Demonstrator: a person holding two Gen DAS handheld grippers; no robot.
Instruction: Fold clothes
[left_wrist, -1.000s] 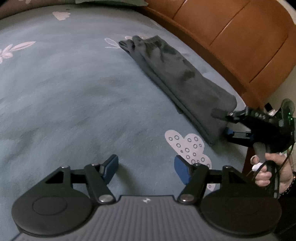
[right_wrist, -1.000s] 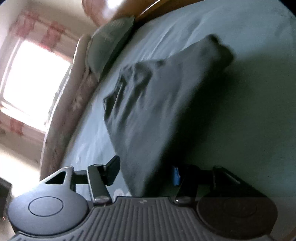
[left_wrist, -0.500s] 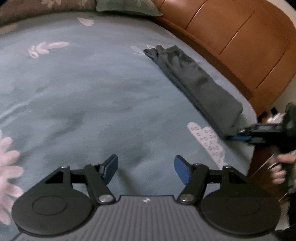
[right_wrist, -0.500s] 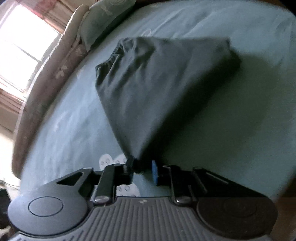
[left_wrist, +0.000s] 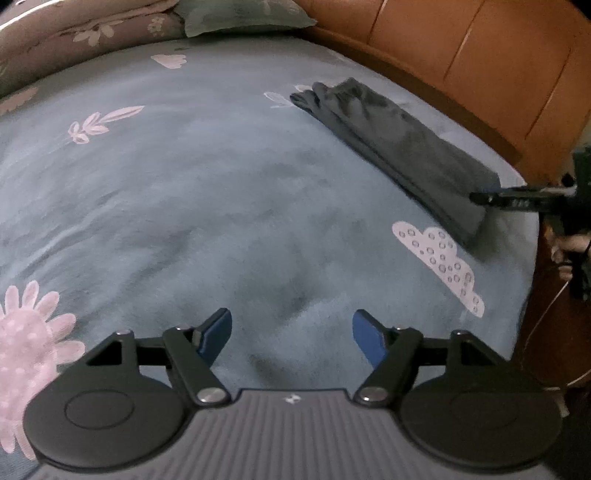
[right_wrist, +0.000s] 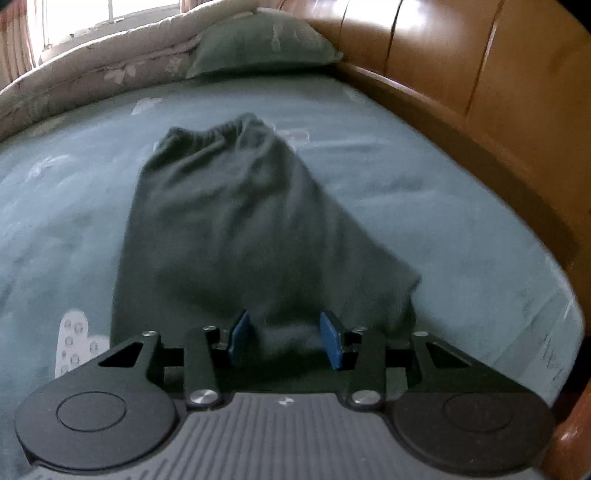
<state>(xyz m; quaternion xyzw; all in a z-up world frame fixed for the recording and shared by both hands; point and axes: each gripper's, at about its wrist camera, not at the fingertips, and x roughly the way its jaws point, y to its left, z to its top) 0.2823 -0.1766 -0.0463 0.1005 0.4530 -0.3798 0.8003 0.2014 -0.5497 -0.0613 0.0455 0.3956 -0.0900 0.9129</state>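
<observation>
Stuff you can't really make out here

The near hem of the folded dark garment (right_wrist: 236, 236) disappears behind the right gripper (right_wrist: 284, 338) body, so no telling if the pads touch cloth. In the left wrist view that gripper's a blurry dark bar, and the person's hand (left_wrist: 567, 251) is smeared and cut off by the edge.

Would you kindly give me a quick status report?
Left tool open, empty, over the bedsheet. Right tool open at the folded dark garment. Nothing in the way.
</observation>
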